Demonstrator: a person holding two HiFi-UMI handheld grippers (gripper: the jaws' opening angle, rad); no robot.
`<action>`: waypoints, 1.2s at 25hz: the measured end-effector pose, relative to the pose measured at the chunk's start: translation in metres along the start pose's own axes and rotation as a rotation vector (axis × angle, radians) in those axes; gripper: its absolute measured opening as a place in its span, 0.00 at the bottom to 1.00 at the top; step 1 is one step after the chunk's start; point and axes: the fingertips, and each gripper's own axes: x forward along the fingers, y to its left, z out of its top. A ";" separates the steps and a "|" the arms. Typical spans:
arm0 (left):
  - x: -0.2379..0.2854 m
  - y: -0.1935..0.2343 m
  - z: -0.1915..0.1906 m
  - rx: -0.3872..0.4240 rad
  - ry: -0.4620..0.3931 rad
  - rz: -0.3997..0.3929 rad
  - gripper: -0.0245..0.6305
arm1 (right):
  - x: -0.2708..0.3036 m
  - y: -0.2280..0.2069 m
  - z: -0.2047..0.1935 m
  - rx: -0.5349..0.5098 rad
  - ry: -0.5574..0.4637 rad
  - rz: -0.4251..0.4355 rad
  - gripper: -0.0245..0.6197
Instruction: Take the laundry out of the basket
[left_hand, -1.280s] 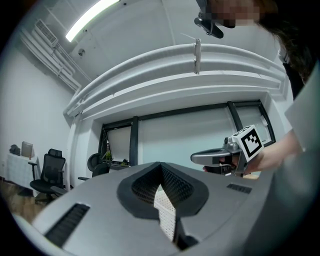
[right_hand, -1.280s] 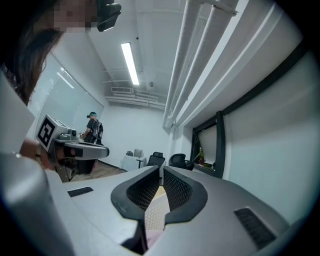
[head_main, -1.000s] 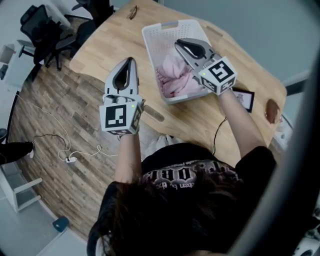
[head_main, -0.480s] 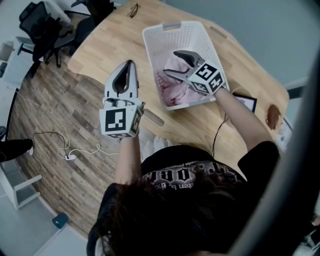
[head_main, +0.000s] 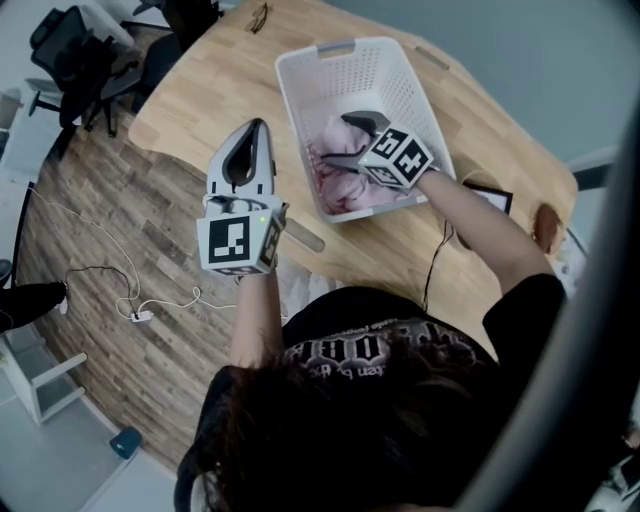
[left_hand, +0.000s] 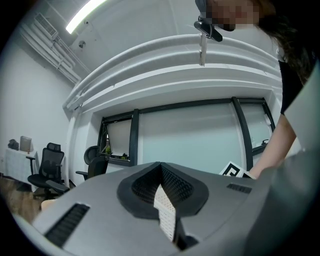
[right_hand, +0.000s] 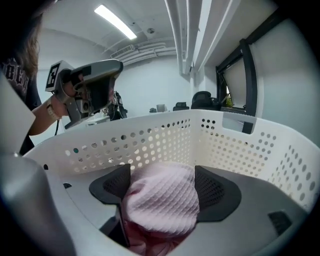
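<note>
A white perforated laundry basket (head_main: 300, 90) stands on the wooden table, with pink laundry (head_main: 350, 190) heaped inside it. My right gripper (head_main: 335, 140) is tilted down into the basket. Its jaws have just been opening and now stand wide apart. In the right gripper view a bulge of pink waffle cloth (right_hand: 160, 205) rises between the pads of the right gripper (right_hand: 162, 187), with the basket wall (right_hand: 150, 140) behind it. My left gripper (head_main: 256, 128) hovers level beside the basket, over the table's left edge. It is shut and empty, and in its own view the left gripper (left_hand: 161, 167) faces a window wall.
The wooden table (head_main: 220, 80) carries a pair of glasses (head_main: 258, 15) at the far edge, and a dark card (head_main: 490, 200) and a brown object (head_main: 545, 225) right of the basket. On the floor to the left are black office chairs (head_main: 70, 50) and a white cable (head_main: 140, 310).
My right gripper has dropped from above the basket's near rim down into the basket, tipped downward, and its jaws have gone from shut to wide apart around the pink cloth. The left gripper barely moved.
</note>
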 end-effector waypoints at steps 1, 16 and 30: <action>0.001 -0.001 0.001 0.004 -0.008 -0.006 0.04 | 0.002 -0.002 -0.005 0.009 0.021 -0.004 0.65; -0.008 -0.005 0.001 0.011 -0.019 -0.008 0.04 | 0.019 -0.003 -0.041 0.098 0.180 0.027 0.63; -0.006 -0.009 -0.002 -0.001 0.000 0.003 0.04 | 0.013 0.000 -0.037 0.034 0.194 0.058 0.31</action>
